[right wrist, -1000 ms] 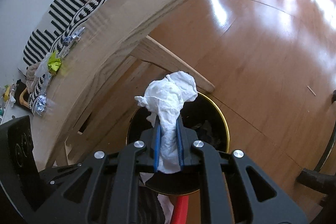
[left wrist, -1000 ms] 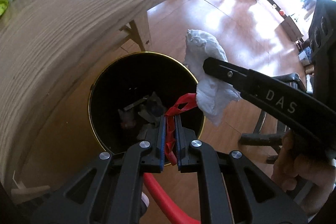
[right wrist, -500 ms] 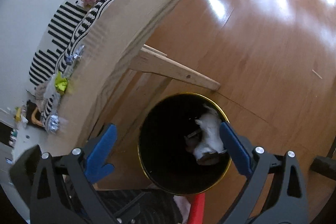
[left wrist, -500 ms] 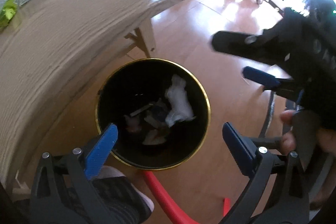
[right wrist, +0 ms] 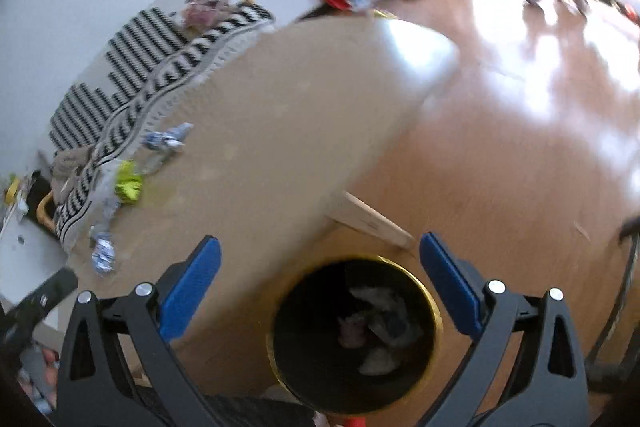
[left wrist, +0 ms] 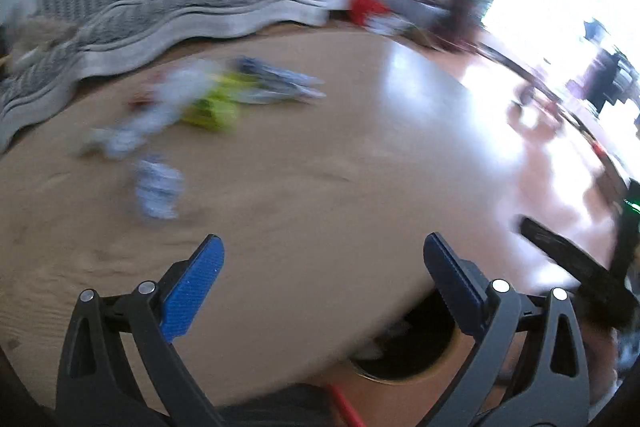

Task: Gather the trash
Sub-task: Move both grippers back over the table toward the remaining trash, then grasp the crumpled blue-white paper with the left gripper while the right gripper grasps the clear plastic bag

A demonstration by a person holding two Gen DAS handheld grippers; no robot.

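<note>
Wooden tabletop (left wrist: pixel 320 167) fills my left wrist view, blurred. Wrappers remain on its far left: a blue-white one (left wrist: pixel 158 189) nearest, a yellow-green one (left wrist: pixel 212 107) beyond. My left gripper (left wrist: pixel 320 283) has just been opening; it stands spread wide with nothing between the jaws.

Right wrist view: the gold-rimmed bin (right wrist: pixel 356 335) sits on the floor below the table edge, white tissue (right wrist: pixel 376 361) already inside. My right gripper (right wrist: pixel 318 281) has likewise just been opening and is released, empty. I judge collection partly done; the wrappers (right wrist: pixel 128 183) remain.
</note>
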